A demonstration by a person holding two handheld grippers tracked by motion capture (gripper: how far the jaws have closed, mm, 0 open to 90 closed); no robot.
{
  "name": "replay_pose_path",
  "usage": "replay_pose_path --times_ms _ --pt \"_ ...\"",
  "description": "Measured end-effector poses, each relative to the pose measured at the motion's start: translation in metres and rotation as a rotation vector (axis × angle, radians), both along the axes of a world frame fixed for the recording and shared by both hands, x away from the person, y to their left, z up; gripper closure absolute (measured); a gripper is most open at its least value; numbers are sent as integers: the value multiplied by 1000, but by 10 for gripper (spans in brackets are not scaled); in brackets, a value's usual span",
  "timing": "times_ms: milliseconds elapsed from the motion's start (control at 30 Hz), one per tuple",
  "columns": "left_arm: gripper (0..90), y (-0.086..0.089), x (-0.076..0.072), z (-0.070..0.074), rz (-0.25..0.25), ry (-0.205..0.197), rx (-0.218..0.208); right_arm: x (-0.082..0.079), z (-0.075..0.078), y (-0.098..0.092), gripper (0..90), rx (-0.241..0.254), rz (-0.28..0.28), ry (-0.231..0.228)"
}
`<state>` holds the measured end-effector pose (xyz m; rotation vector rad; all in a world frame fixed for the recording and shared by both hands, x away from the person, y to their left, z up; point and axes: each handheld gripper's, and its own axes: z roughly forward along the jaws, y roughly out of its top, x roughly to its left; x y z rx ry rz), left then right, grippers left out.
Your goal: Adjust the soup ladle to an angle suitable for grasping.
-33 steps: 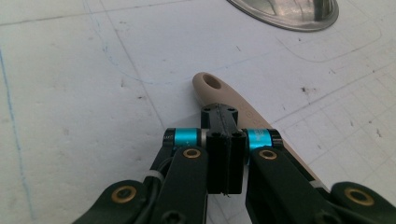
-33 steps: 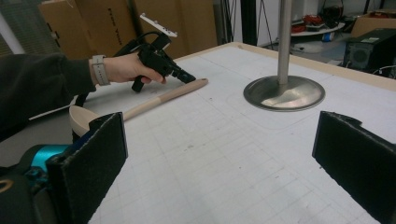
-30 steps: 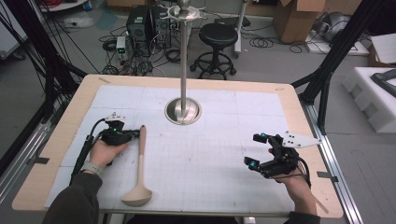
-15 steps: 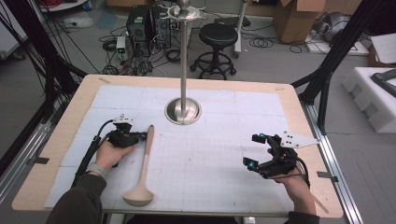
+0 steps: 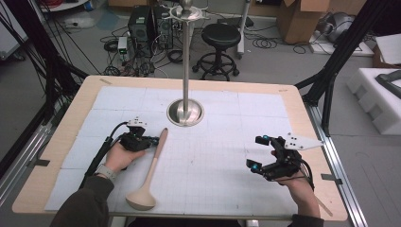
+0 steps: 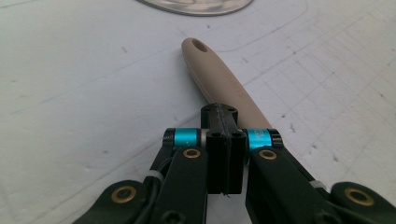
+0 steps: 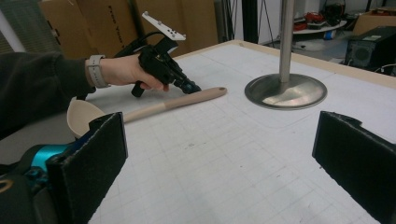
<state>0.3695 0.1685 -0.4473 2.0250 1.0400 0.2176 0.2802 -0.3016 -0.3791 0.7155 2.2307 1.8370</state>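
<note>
Ladle [image 5: 150, 172] handle partly hidden behind clenched, empty left tool [image 6: 219, 114]; beige, bowl at 6 o'clock. Right tool [image 5: 258, 152] released.

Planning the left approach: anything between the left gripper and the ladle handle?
Nothing visible. The left gripper, jaws shut, sits right at the ladle handle, bare mat around it. The stand base lies beyond the handle's tip.

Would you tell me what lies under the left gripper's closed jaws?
The beige ladle's handle lies on the table beneath the left gripper; the stretch beneath the jaws is covered.
</note>
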Motion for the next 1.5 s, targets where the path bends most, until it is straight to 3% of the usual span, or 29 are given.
replay_pose_path --times_ms 100,267,467,667,900,1100,1400,1500 --pt "899 -9 -3 2 -31 -9 26 0 0 0 22 1 0 -4" --pt "900 -19 -8 3 -73 -12 30 0 1 -2 22 9 -4 -2" --pt "900 -26 -12 3 -108 14 23 0 0 -1 22 2 1 -5" --pt "900 -32 -17 6 -156 27 52 0 0 -1 22 3 -1 -4" --pt "900 -39 -22 6 -191 32 55 0 0 -1 22 3 -1 -6" --pt "899 -44 -20 9 -189 33 86 0 0 -1 22 3 -1 -3" --pt "899 -56 -1 15 -164 32 78 -1 0 -2 22 11 0 -3" --pt "898 -63 5 16 -163 33 105 -1 1 -3 22 18 1 -5"
